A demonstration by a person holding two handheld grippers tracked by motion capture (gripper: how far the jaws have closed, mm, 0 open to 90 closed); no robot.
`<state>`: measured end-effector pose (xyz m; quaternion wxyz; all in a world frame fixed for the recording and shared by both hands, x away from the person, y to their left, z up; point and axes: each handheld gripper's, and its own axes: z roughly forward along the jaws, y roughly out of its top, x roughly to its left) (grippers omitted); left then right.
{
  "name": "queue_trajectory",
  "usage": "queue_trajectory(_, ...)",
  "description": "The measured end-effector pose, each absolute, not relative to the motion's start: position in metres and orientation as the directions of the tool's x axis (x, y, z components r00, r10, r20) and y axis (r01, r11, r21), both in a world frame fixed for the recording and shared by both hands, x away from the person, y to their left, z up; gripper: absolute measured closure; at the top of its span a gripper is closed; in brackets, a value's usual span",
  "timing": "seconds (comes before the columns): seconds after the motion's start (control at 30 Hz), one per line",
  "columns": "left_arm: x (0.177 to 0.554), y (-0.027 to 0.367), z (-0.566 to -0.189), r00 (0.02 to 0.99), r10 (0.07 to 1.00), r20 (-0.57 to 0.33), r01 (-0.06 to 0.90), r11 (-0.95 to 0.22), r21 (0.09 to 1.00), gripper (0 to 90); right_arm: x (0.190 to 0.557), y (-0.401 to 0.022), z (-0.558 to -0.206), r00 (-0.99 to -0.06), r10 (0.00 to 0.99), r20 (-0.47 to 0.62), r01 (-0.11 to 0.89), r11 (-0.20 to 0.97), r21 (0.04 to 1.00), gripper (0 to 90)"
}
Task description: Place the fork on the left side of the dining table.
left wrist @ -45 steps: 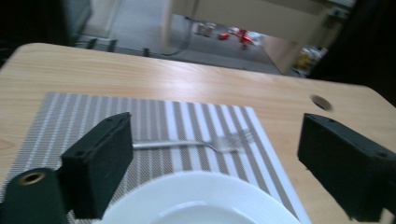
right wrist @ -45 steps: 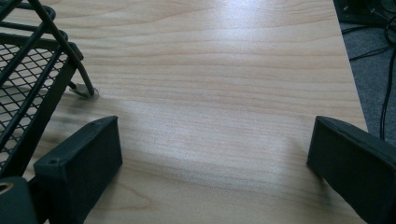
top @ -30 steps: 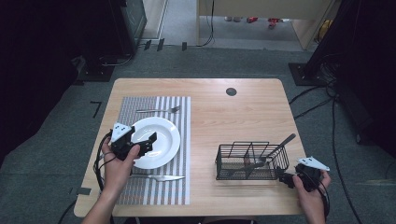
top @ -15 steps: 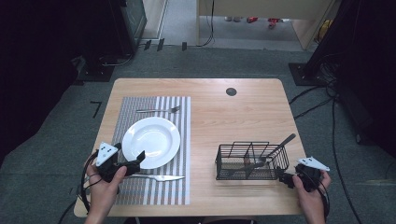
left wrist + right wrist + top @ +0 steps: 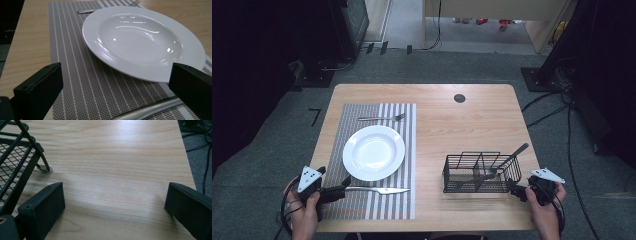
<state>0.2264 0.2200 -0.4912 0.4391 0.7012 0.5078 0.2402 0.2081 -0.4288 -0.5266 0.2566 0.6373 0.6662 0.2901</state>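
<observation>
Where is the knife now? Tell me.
In the high view the knife lies on the striped placemat, just below the white plate, its handle beside the left tool.

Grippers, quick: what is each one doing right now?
Left gripper: open, empty, by the knife.
Right gripper: open, empty, beside the basket.

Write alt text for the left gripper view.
An empty white plate sits on a striped placemat on a wooden table, seen between the open left tongs. A metal knife handle lies on the mat near the right jaw, and a fork lies beyond the plate.
</observation>
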Motion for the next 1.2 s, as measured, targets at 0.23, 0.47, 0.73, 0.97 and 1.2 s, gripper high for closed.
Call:
queue_trajectory(0.23, 0.23, 0.228, -0.505, 0.331, 0.939, -0.096, 0.559, -0.113, 0.822, 0.0, 0.208, -0.429, -0.527, -0.056, 0.998, 0.028, 0.7, 0.02, 0.714, 2.2)
queue_trajectory(0.47, 0.237, 0.236, -0.515, 0.261, 0.961, -0.088, 0.616, -0.096, 0.782, 0.0, 0.208, -0.429, -0.527, -0.056, 0.998, 0.028, 0.7, 0.019, 0.714, 2.2)
queue_trajectory(0.73, 0.246, 0.236, -0.517, 0.225, 0.972, -0.067, 0.672, -0.105, 0.733, 0.0, 0.208, -0.429, -0.527, -0.056, 0.998, 0.028, 0.7, 0.02, 0.714, 2.2)
queue_trajectory(0.97, 0.247, 0.229, -0.519, 0.224, 0.975, -0.005, 0.691, -0.155, 0.705, 0.0, 0.208, -0.429, -0.527, -0.056, 0.998, 0.028, 0.7, 0.019, 0.713, 2.1)
queue_trajectory(1.2, 0.247, 0.229, -0.519, 0.222, 0.975, -0.005, 0.692, -0.154, 0.705, 0.0, 0.208, -0.429, -0.527, -0.056, 0.998, 0.028, 0.7, 0.019, 0.713, 2.1)
